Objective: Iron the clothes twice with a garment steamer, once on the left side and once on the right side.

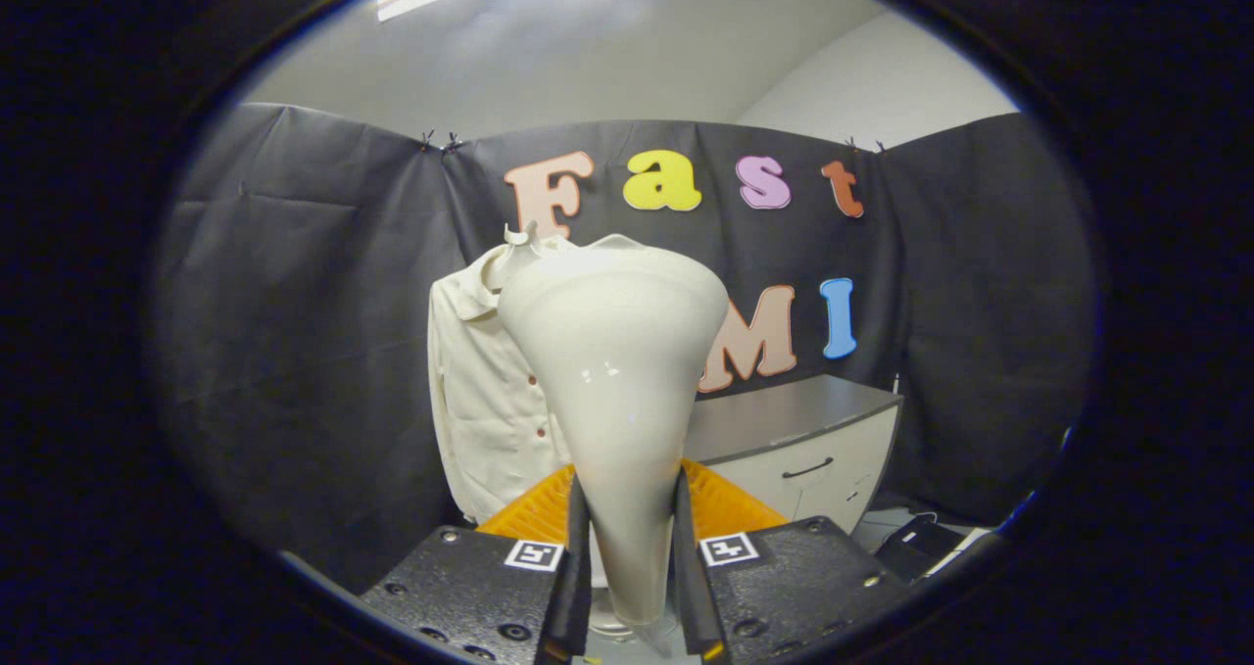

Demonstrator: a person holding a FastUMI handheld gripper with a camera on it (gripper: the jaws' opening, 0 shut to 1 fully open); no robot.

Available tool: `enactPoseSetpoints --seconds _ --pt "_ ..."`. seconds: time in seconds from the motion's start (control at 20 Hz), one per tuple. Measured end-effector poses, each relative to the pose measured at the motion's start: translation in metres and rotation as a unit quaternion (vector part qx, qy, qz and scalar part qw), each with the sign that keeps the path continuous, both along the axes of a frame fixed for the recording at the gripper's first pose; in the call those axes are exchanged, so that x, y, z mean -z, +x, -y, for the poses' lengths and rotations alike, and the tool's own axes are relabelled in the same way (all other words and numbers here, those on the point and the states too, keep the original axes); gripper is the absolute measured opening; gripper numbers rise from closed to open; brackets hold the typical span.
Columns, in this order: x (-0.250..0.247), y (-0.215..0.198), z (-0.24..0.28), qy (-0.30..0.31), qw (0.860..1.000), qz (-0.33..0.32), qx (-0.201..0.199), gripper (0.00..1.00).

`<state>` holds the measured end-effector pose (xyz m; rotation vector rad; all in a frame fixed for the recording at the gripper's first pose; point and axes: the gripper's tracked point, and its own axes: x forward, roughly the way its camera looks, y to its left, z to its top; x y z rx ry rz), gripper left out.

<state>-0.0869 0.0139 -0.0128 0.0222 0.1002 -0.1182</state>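
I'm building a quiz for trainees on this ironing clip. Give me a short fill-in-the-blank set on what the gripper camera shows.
1. The gripper is shut on the handle of the ____.
2. Beyond the steamer head, a cream ____ hangs against the booth wall.
3. The shirt hangs beside a grey-topped ____ with a drawer.

Missing words: garment steamer; shirt; cabinet

Gripper view, riding on the gripper [629, 557], facing forward along its jaws, close behind the garment steamer [617, 371]
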Motion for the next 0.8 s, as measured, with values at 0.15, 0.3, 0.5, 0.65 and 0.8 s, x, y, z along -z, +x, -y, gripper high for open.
enactPoseSetpoints --seconds 0.15,0.3,0.5,0.65,0.8 --pt "-0.004 -0.002 -0.003 -0.014 1.000 0.003 -0.010 0.36" --pt "-0.007 0.004 -0.011 -0.015 1.000 0.010 -0.024 0.36" --pt "0.002 0.003 -0.013 -0.018 0.999 0.006 -0.033 0.37" --pt "0.002 0.013 -0.012 -0.016 0.999 0.005 -0.038 0.37" --pt "0.002 0.020 -0.009 -0.018 0.999 0.006 -0.038 0.37"
